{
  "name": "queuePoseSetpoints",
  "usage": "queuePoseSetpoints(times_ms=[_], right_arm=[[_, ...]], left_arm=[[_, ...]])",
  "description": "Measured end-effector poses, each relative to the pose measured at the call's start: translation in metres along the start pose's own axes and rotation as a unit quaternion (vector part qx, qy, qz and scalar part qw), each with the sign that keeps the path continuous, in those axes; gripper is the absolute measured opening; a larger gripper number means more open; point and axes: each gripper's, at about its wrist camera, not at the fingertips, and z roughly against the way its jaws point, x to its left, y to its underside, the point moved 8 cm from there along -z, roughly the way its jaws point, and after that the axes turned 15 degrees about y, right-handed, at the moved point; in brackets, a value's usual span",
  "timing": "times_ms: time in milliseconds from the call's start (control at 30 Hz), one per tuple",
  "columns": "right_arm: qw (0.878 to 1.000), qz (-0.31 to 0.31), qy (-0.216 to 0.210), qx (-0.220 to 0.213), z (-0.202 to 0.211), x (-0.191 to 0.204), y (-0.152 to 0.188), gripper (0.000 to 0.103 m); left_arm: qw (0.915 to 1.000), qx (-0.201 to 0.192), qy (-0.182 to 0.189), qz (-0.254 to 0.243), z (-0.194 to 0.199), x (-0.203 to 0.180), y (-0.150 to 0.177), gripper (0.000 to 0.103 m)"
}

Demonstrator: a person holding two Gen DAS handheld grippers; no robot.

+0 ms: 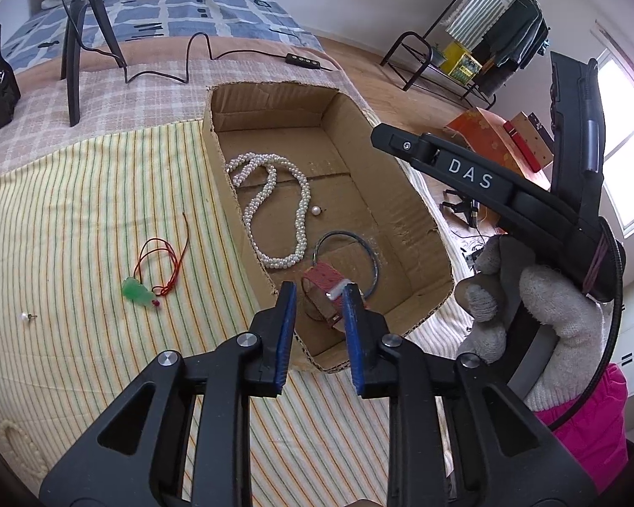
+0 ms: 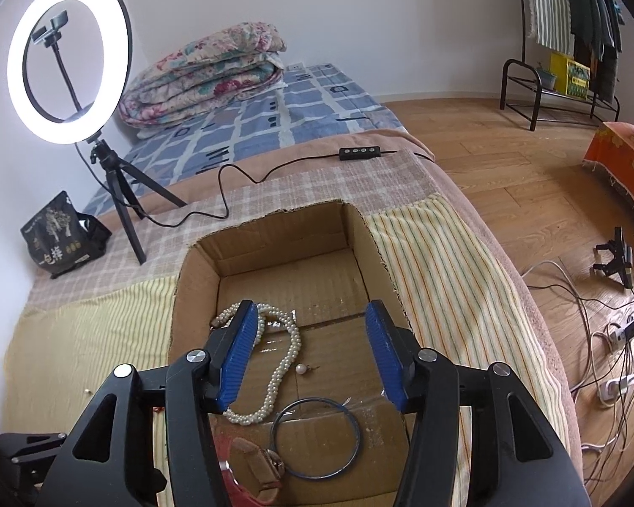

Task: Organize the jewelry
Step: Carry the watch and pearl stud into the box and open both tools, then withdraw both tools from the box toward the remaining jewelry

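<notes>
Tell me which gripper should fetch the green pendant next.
Left, probably. The green pendant lies on the striped cloth beside its open fingers; the right gripper hovers over the box.

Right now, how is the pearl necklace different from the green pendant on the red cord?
The pearl necklace lies inside the cardboard box; the green pendant lies outside it on the striped cloth. The necklace is a thick white beaded rope, while the pendant hangs on a thin red cord. The necklace looks much larger. Neither is held by a gripper.
</notes>
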Motion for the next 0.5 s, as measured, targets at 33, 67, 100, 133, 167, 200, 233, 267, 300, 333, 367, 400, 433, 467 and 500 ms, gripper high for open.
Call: queuePoseSetpoints(times_ms=[33,67,100,133,167,200,233,267,300,333,367,400,433,467,500], right_arm=[[1.0,0.0,0.001,-0.001,0.001,-0.001,0.0,0.052],[1.0,-0.001,0.002,-0.003,0.003,-0.001,-0.001,0.052],[1.0,-0.001,0.002,-0.005,0.006,-0.001,-0.001,0.052],[1.0,-0.001,0.002,-0.006,0.008,-0.001,-0.001,0.052],[1.0,-0.002,0.002,-0.007,0.01,-0.001,-0.001,0.052],[1.0,-0.002,0.002,-0.008,0.012,0.0,-0.001,0.052],[1.0,-0.002,0.002,-0.009,0.014,0.0,-0.001,0.052],[1.0,-0.001,0.002,-0.01,0.016,0.001,-0.001,0.052],[1.0,0.0,0.001,-0.011,0.019,0.002,-0.001,0.052],[1.0,0.002,0.001,-0.013,0.022,0.003,-0.001,0.052],[1.0,0.003,0.001,-0.015,0.025,0.004,-0.001,0.052],[1.0,0.005,0.001,-0.017,0.028,0.005,-0.002,0.052],[1.0,0.007,0.001,-0.018,0.03,0.006,-0.002,0.052],[1.0,0.008,0.001,-0.021,0.034,0.008,-0.002,0.052],[1.0,0.009,0.0,-0.024,0.038,0.009,-0.003,0.052]], left_arm=[[1.0,-0.001,-0.001,-0.001,0.002,0.0,0.001,0.021],[1.0,-0.001,-0.003,-0.002,0.004,0.001,0.001,0.021],[1.0,-0.003,-0.006,-0.002,0.007,0.002,0.002,0.021],[1.0,-0.004,-0.007,-0.002,0.01,0.003,0.002,0.021],[0.9999,-0.006,-0.009,-0.001,0.013,0.003,0.002,0.021],[0.9999,-0.009,-0.01,-0.001,0.017,0.004,0.002,0.021],[0.9999,-0.011,-0.012,-0.001,0.021,0.005,0.002,0.021],[0.9998,-0.014,-0.013,-0.001,0.024,0.005,0.002,0.021],[0.9998,-0.016,-0.014,-0.001,0.028,0.005,0.002,0.021],[0.9997,-0.018,-0.015,-0.001,0.032,0.006,0.002,0.021],[0.9997,-0.021,-0.016,-0.001,0.036,0.006,0.003,0.021],[0.9996,-0.023,-0.017,-0.001,0.039,0.007,0.003,0.021],[0.9995,-0.025,-0.018,-0.002,0.043,0.007,0.003,0.021],[0.9994,-0.027,-0.02,-0.003,0.046,0.007,0.003,0.021],[0.9993,-0.03,-0.022,-0.004,0.051,0.008,0.004,0.021]])
